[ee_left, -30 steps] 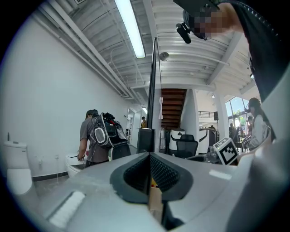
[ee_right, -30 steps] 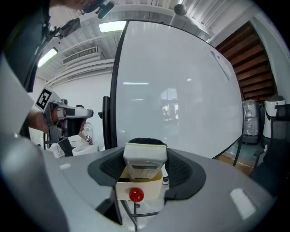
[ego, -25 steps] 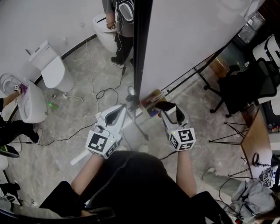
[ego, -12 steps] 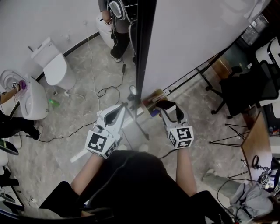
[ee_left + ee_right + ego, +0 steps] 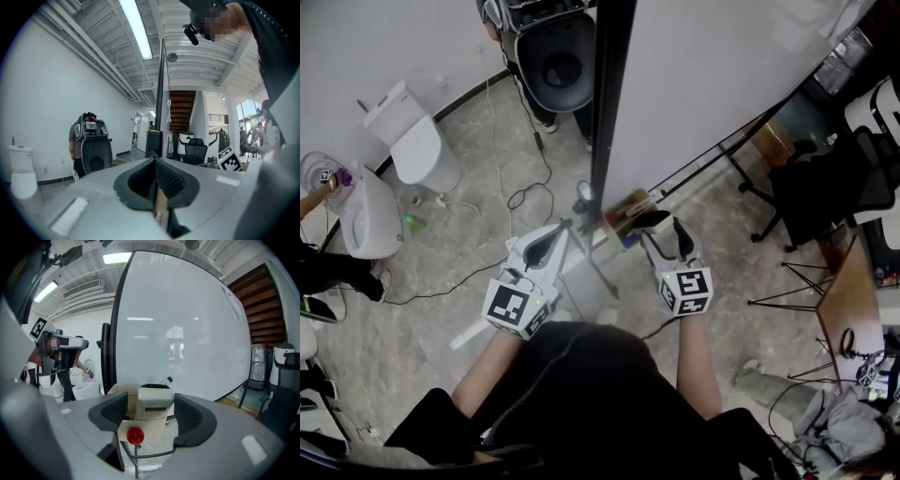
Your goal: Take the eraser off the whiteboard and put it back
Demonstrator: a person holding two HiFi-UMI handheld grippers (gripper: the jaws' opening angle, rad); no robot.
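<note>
Two grippers sit low by the whiteboard (image 5: 712, 84). The right gripper (image 5: 151, 411) has its jaws wide, just opened further, and the cream eraser (image 5: 154, 399) stands between them unpressed, at the whiteboard's tray (image 5: 633, 199). The left gripper (image 5: 154, 179), off the whiteboard's dark edge, has its jaws closed together on nothing.

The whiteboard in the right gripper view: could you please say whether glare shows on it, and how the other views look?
Right gripper view: the whiteboard carries faint, soft light reflections, and its edges are bowed by the wide lens. Left gripper view: the strip light burns bright, and the corners are black. Head view: even light, sharp.
</note>
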